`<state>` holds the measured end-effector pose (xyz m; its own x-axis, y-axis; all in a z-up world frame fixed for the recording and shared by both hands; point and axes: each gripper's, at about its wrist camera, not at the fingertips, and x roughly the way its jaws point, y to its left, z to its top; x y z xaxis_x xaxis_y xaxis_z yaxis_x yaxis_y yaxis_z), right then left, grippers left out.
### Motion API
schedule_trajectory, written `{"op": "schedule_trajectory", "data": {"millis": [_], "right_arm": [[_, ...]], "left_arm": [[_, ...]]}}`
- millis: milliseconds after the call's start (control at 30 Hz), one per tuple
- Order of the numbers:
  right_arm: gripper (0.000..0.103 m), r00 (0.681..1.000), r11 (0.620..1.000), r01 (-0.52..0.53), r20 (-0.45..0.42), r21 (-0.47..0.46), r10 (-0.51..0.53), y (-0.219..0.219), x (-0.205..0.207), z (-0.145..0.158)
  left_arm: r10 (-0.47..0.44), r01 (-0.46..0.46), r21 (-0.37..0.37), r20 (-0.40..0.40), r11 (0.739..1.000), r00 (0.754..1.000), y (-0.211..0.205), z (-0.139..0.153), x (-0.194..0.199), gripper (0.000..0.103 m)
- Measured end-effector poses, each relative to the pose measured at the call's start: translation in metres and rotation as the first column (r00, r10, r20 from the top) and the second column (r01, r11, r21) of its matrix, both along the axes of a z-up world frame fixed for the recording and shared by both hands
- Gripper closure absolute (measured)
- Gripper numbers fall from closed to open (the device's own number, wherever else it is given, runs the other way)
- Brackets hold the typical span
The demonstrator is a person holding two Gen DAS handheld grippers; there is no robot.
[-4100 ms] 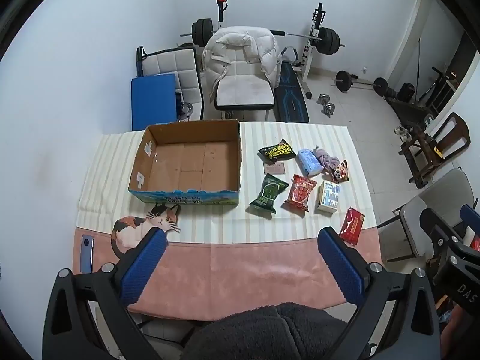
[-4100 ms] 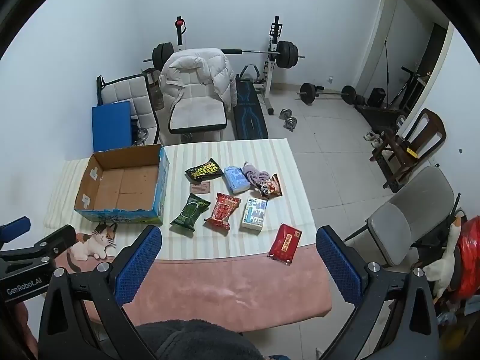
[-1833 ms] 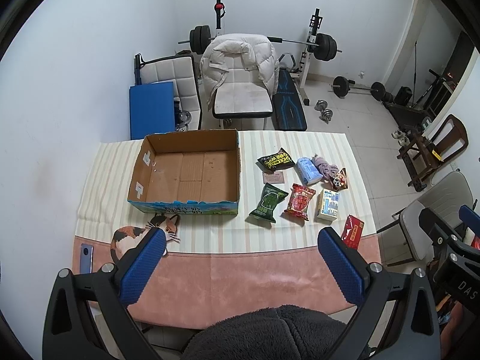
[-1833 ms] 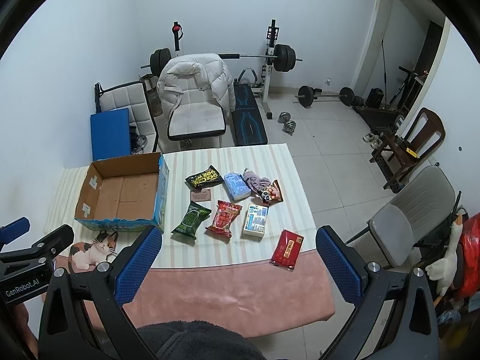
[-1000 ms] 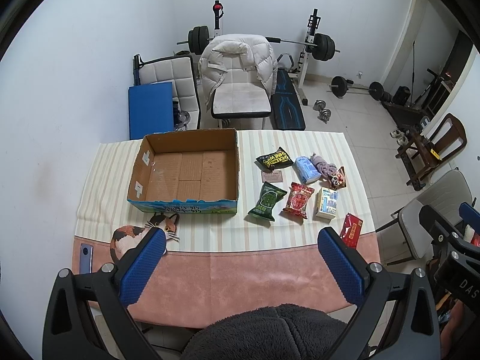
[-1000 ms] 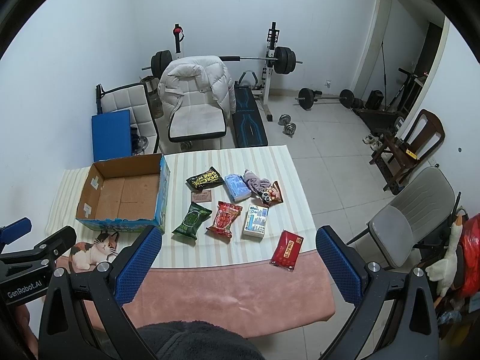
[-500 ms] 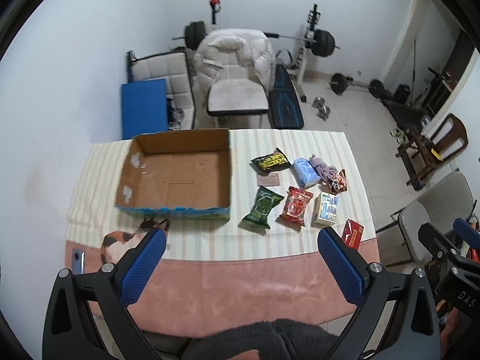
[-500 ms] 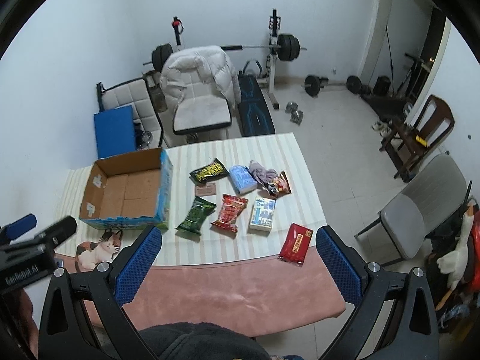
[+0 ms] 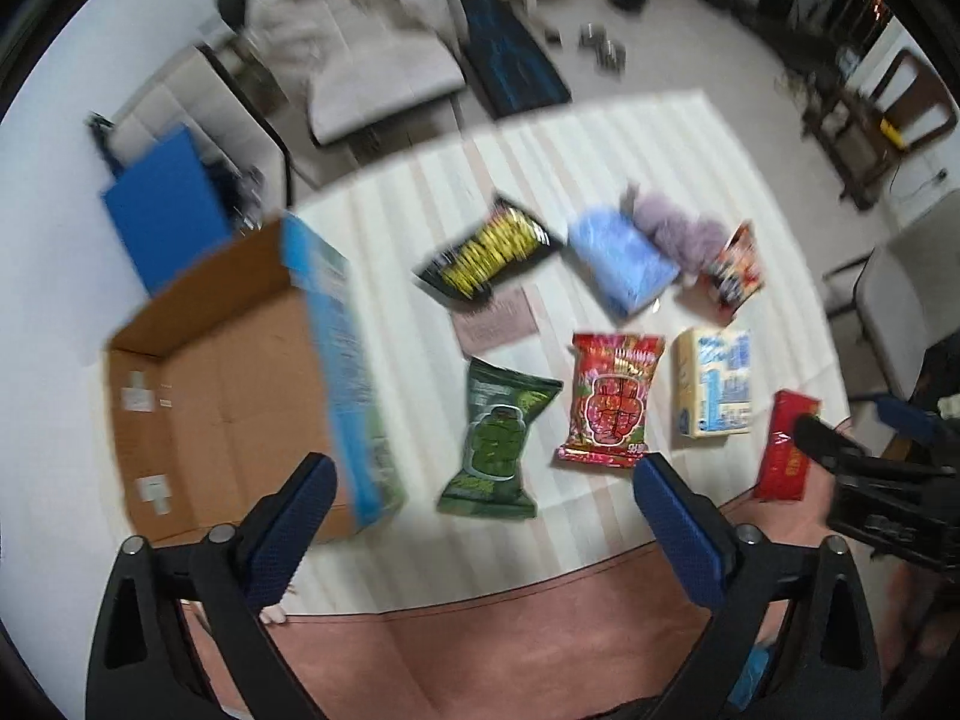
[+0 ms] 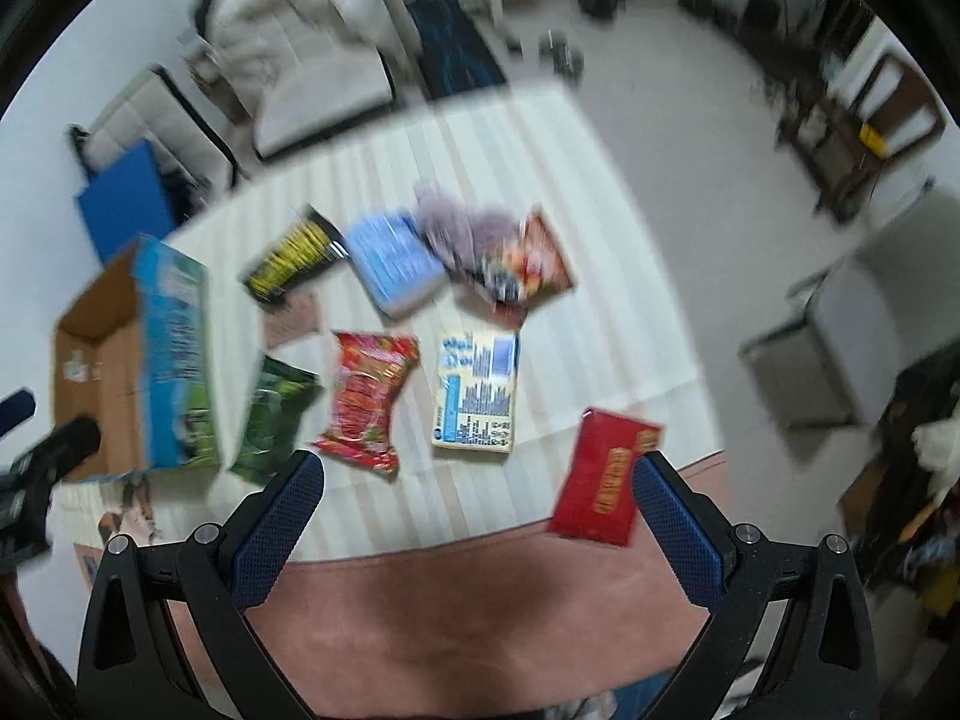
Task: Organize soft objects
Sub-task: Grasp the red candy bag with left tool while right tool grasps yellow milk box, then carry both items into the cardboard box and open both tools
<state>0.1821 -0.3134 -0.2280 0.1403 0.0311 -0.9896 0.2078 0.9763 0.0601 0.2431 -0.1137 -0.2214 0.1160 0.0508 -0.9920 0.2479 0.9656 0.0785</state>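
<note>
Several soft packets lie on the striped tablecloth [image 9: 600, 138]: a green snack bag [image 9: 498, 432], a red snack bag [image 9: 612, 399], a black-and-yellow bag [image 9: 489, 249], a blue pack [image 9: 621, 261], a purple soft toy [image 9: 672, 225], a cream-and-blue pack [image 9: 714, 384] and a red pack [image 9: 786, 444]. An open, empty cardboard box [image 9: 222, 384] stands at the left. My left gripper [image 9: 483, 510] is open above the green bag. My right gripper [image 10: 477, 507] is open above the table's front, with the red pack [image 10: 606, 477] by its right finger.
A brown card [image 9: 495, 318] lies between the bags. A cat figure [image 10: 129, 516] lies in front of the box. Chairs, a weight bench and a blue pad stand behind the table. A grey chair [image 10: 840, 354] is to the right.
Both grippers have dropped fast toward the table, so the packets and box look much larger and blurred. Both stay open and empty. Nothing on the table has moved.
</note>
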Motion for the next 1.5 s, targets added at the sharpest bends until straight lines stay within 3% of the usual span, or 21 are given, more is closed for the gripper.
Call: {"op": "schedule_trajectory", "data": {"millis": [67, 200, 267, 300, 567, 700, 767, 800, 833, 867, 900, 1033, 1233, 1433, 1500], "right_arm": [[0.001, 0.997, 0.999, 0.017, -0.07, 0.029, -0.015, -0.002, 0.02, -0.053], [0.009, 0.983, 0.997, 0.057, -0.179, 0.058, -0.046, 0.001, 0.038, -0.129], [0.023, 0.977, 0.995, 0.073, -0.207, 0.067, -0.058, 0.001, 0.04, -0.152], [0.038, 0.973, 0.994, 0.085, -0.219, 0.069, -0.068, -0.001, 0.04, -0.161], [0.038, 0.968, 0.982, 0.139, -0.225, 0.126, -0.108, -0.031, 0.023, -0.174], [0.038, 0.967, 0.983, 0.14, -0.229, 0.116, -0.111, -0.044, 0.019, -0.183], [0.038, 0.966, 0.983, 0.145, -0.231, 0.111, -0.116, -0.05, 0.019, -0.189], [0.038, 0.965, 0.982, 0.146, -0.235, 0.117, -0.115, -0.052, 0.018, -0.192], [0.038, 0.964, 0.982, 0.146, -0.238, 0.12, -0.114, -0.054, 0.018, -0.193], [0.038, 0.964, 0.982, 0.143, -0.24, 0.121, -0.111, -0.055, 0.018, -0.195], [0.038, 0.964, 0.983, 0.139, -0.243, 0.118, -0.107, -0.054, 0.018, -0.193], [0.039, 0.962, 0.985, 0.135, -0.251, 0.112, -0.103, -0.059, 0.018, -0.182], [0.039, 0.967, 0.984, 0.127, -0.235, 0.129, -0.094, -0.054, 0.025, -0.149], [0.039, 0.988, 0.985, 0.047, -0.154, 0.169, -0.021, -0.04, 0.004, -0.085], [0.039, 0.992, 0.981, 0.007, -0.122, 0.192, 0.017, -0.028, -0.003, -0.06]], "left_arm": [[0.01, -0.009, 0.009, -0.067, 1.0, 0.998, -0.008, -0.033, 0.012, 0.005], [0.03, -0.03, -0.001, -0.18, 1.0, 0.983, -0.021, -0.085, 0.029, 0.005], [0.036, -0.037, 0.0, -0.217, 0.999, 0.976, -0.026, -0.103, 0.035, 0.005], [0.039, -0.039, 0.004, -0.226, 0.999, 0.973, -0.028, -0.109, 0.037, 0.005], [-0.01, -0.009, -0.053, -0.332, 0.999, 0.943, -0.064, -0.156, 0.046, 0.006], [-0.022, 0.004, -0.049, -0.378, 0.999, 0.925, -0.078, -0.185, 0.048, 0.02], [-0.037, 0.019, -0.05, -0.398, 0.999, 0.916, -0.084, -0.198, 0.047, 0.021], [-0.041, 0.025, -0.045, -0.409, 0.999, 0.912, -0.087, -0.205, 0.045, 0.026], [-0.045, 0.029, -0.045, -0.418, 0.999, 0.907, -0.088, -0.208, 0.043, 0.038], [-0.047, 0.033, -0.04, -0.427, 0.999, 0.903, -0.089, -0.214, 0.042, 0.041], [-0.041, 0.034, -0.023, -0.425, 0.999, 0.904, -0.088, -0.218, 0.041, 0.05], [0.002, -0.014, -0.028, -0.392, 1.0, 0.92, -0.08, -0.219, 0.038, 0.06], [0.051, -0.069, -0.05, -0.299, 0.996, 0.953, -0.059, -0.185, 0.021, 0.061], [0.101, -0.129, -0.163, -0.168, 0.978, 0.981, -0.021, -0.111, -0.023, 0.061], [0.132, -0.154, -0.196, -0.122, 0.968, 0.984, 0.002, -0.069, -0.026, 0.061]]}}
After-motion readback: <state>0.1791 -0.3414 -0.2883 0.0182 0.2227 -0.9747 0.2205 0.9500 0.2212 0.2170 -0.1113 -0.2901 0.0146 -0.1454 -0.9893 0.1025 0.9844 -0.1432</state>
